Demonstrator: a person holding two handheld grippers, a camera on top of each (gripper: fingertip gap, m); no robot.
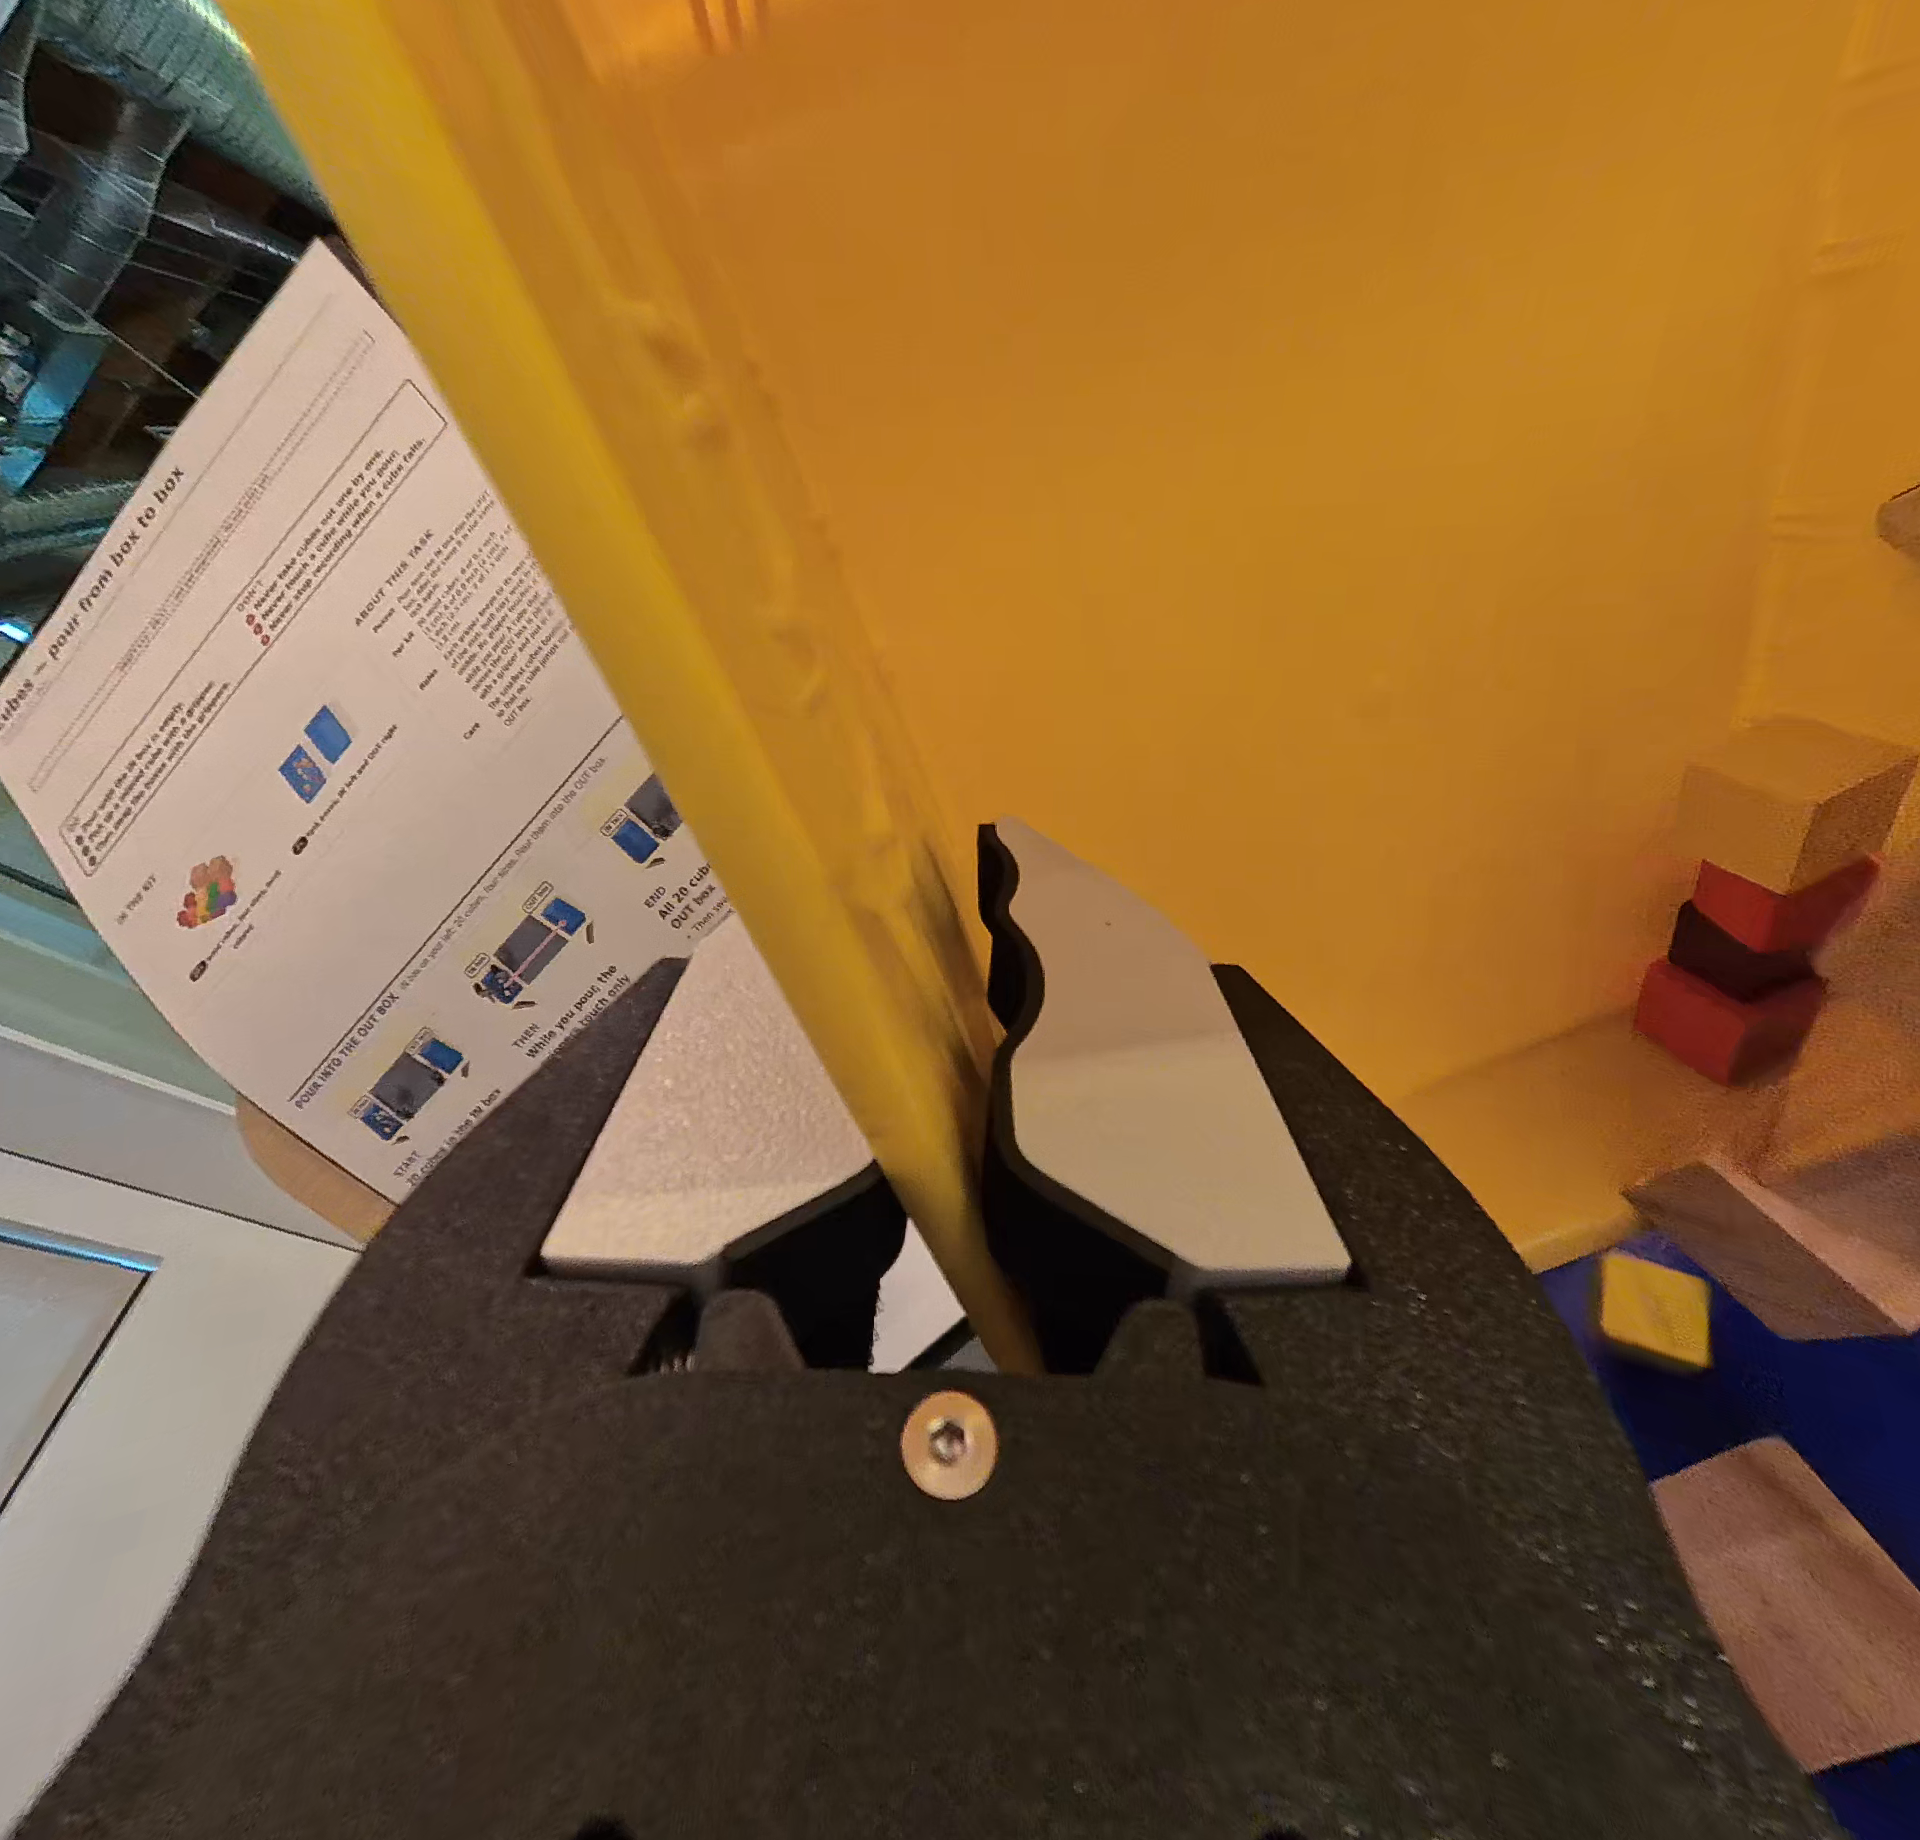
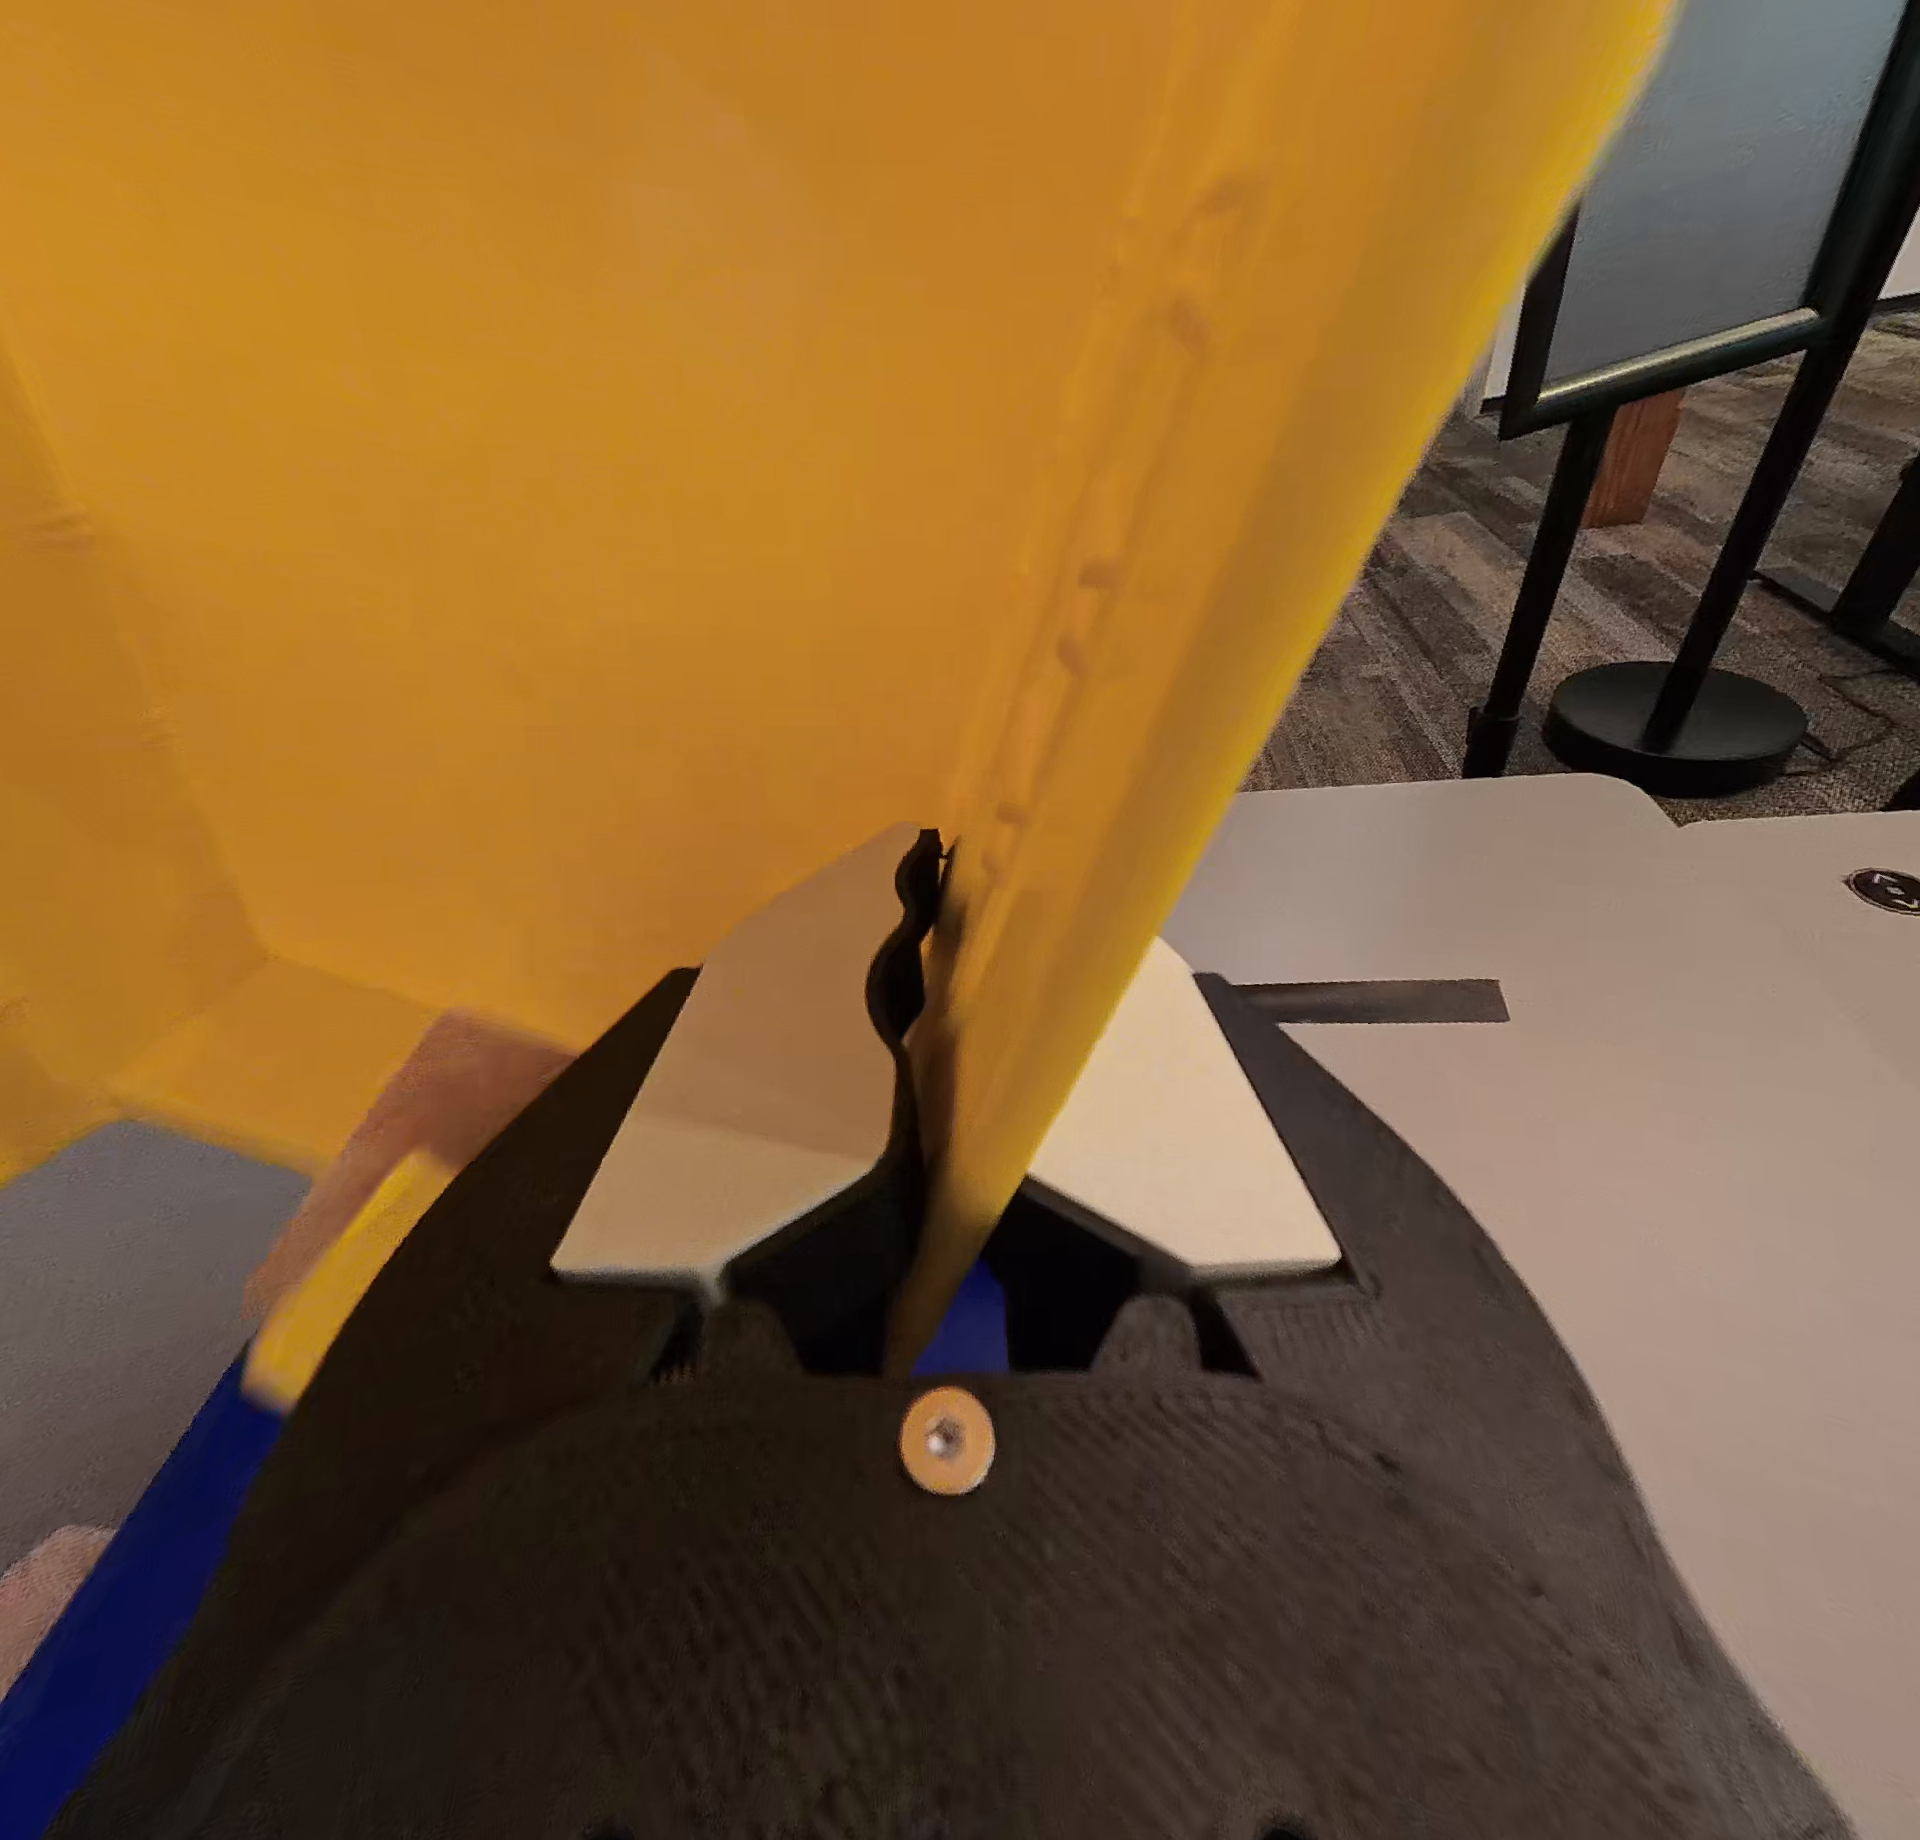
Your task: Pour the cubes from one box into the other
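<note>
A yellow box [image 1: 1195,440] is held tipped up on end, one wall in each gripper. My left gripper [image 1: 961,1011] is shut on its left wall. My right gripper [image 2: 935,1011] is shut on its right wall [image 2: 1091,543]. Inside, several cubes slide toward the low rim: a cream one [image 1: 1787,803], red ones [image 1: 1725,1021], a dark one and larger wooden blocks [image 1: 1766,1260]. A small yellow cube [image 1: 1654,1310] is falling over the blue box [image 1: 1714,1406] below. In the right wrist view a wooden block [image 2: 436,1094] and a yellow cube [image 2: 343,1271] sit above the blue box [image 2: 135,1582].
A printed instruction sheet [image 1: 312,751] lies on the white table [image 2: 1558,1115] to the left. Beyond the table's far edge on the right are carpet and black stand bases [image 2: 1673,730]. Ducting shows at upper left in the left wrist view.
</note>
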